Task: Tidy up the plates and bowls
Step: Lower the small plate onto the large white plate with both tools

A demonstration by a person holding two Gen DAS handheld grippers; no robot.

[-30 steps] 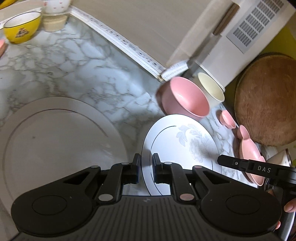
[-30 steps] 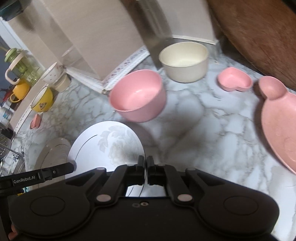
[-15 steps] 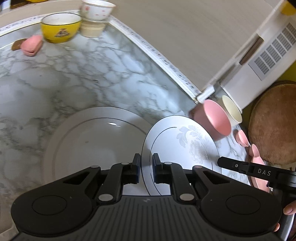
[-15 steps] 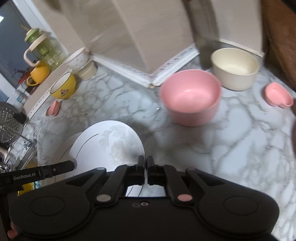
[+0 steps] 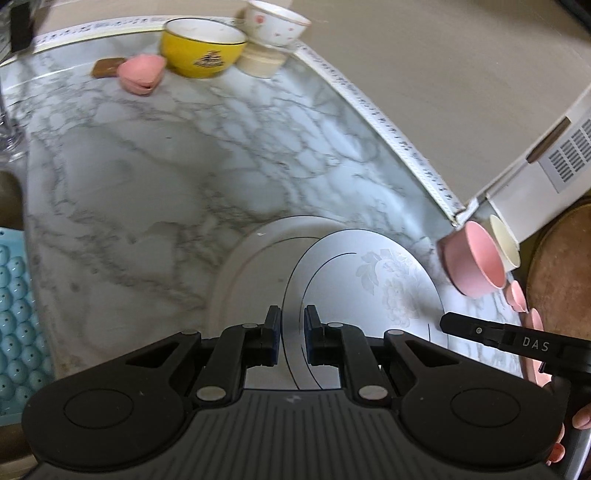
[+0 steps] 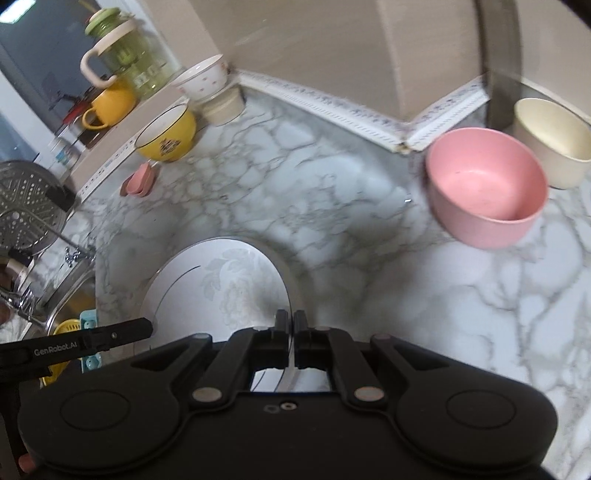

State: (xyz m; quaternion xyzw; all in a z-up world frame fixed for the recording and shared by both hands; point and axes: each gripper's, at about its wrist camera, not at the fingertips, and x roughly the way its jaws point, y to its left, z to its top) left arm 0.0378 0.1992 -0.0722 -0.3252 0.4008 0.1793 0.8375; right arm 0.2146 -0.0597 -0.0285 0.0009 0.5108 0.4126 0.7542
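Note:
Both grippers hold one white floral plate (image 5: pixel 369 288) by opposite edges, above a larger cream plate (image 5: pixel 251 273) on the marble counter (image 5: pixel 184 166). My left gripper (image 5: pixel 291 328) pinches the plate's left rim. My right gripper (image 6: pixel 290 332) is shut on its right rim, with the floral plate (image 6: pixel 221 291) spread out to the left. A pink bowl (image 6: pixel 484 188) and a cream bowl (image 6: pixel 554 140) stand at the right. A yellow bowl (image 5: pixel 203 48) stands far back.
A white floral cup (image 5: pixel 277 22) on a cream cup and a pink heart dish (image 5: pixel 142 72) stand by the back wall. A sink (image 6: pixel 55 295) with a tap lies at the left. A brown round board (image 5: pixel 561 277) stands at the right. A blue mat (image 5: pixel 14 314) lies left.
Both grippers have carried the floral plate leftwards. It now hangs over the larger cream plate, and the pink and cream bowls have slid off to the right in both views.

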